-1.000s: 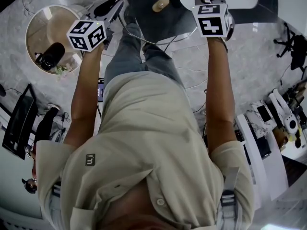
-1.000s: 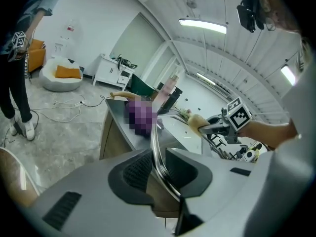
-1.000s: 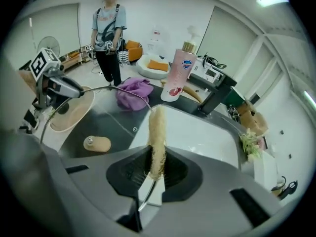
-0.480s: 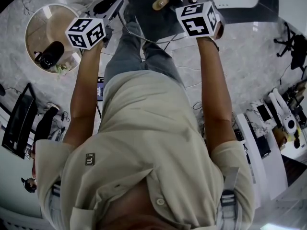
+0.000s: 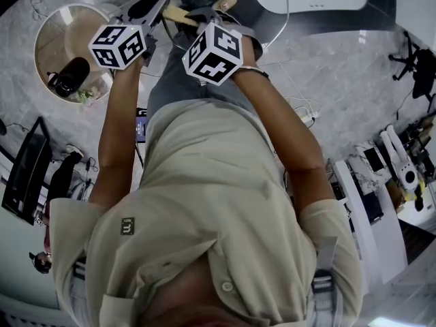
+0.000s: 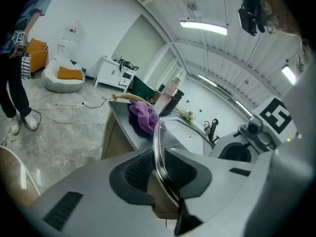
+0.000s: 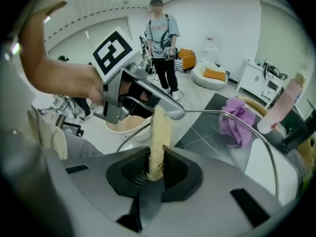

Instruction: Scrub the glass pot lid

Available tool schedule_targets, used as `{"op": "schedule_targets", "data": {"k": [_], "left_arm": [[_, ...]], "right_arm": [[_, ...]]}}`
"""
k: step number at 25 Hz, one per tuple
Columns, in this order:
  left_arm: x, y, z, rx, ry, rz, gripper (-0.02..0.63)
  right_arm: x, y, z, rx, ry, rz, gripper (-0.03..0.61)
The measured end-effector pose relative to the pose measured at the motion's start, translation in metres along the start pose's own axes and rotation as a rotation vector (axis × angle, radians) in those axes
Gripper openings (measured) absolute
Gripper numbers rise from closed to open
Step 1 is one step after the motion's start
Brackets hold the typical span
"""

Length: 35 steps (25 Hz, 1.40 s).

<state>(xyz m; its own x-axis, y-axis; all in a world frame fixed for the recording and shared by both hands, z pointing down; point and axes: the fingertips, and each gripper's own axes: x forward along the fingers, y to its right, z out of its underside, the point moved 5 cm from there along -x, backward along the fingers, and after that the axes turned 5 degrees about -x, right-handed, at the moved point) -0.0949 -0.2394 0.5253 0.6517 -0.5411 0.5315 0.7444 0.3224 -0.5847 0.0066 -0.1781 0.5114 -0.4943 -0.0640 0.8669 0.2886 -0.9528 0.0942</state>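
Left gripper view shows the left gripper [image 6: 157, 169] clamped on the rim of the lid [image 6: 156, 132]. The metal-edged glass stands on edge between its jaws, which have just been closing on it. Beyond the lid, a purple cloth [image 6: 143, 117] lies on a dark counter [image 6: 117, 113] next to a white sink [image 6: 190, 135]. In the right gripper view, the right gripper [image 7: 155, 169] is clenched on a pale loofah [image 7: 159, 132] that stands upright out of its jaws. The loofah's top end is level with the tip of the left gripper, where that one grips the lid; whether loofah and glass touch cannot be told. From there the lid's rim arcs off to the right above the counter, with the cloth behind it and a pink bottle [image 7: 284, 105] near the cloth. A person [image 7: 160, 43] stands on the floor in the background. In the head view both grippers are held out in front of the wearer, close together, with the lid's knob [image 5: 227, 3] just beyond them.
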Motion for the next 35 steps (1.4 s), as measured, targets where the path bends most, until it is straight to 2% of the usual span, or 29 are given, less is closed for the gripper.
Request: {"op": "schedule_targets", "data": {"k": [3,13,18,23,27,30,35], "left_arm": [[-0.001,0.000,-0.001,0.008,0.000,0.002,0.084],[0.000,-0.001,-0.002,0.014,-0.005,-0.003,0.081],[0.001,-0.001,0.001,0.014,-0.010,-0.005,0.081],[0.003,-0.002,0.003,0.011,-0.018,-0.011,0.081],[0.001,-0.003,0.003,0.006,-0.011,-0.005,0.083],[0.002,-0.002,0.003,-0.002,-0.011,-0.003,0.082],[0.001,-0.003,0.005,-0.011,-0.006,-0.008,0.082]], "right_arm": [[-0.003,0.001,0.001,0.021,0.008,-0.016,0.049],[-0.007,0.008,0.010,0.033,-0.006,0.010,0.048],[-0.021,0.030,0.044,0.144,-0.032,0.042,0.048],[-0.051,0.072,0.100,0.266,-0.076,0.154,0.049],[-0.088,0.114,0.136,0.335,-0.137,0.336,0.049],[-0.104,0.128,0.140,0.315,-0.171,0.409,0.051],[-0.098,0.124,0.134,0.241,-0.207,0.433,0.049]]}}
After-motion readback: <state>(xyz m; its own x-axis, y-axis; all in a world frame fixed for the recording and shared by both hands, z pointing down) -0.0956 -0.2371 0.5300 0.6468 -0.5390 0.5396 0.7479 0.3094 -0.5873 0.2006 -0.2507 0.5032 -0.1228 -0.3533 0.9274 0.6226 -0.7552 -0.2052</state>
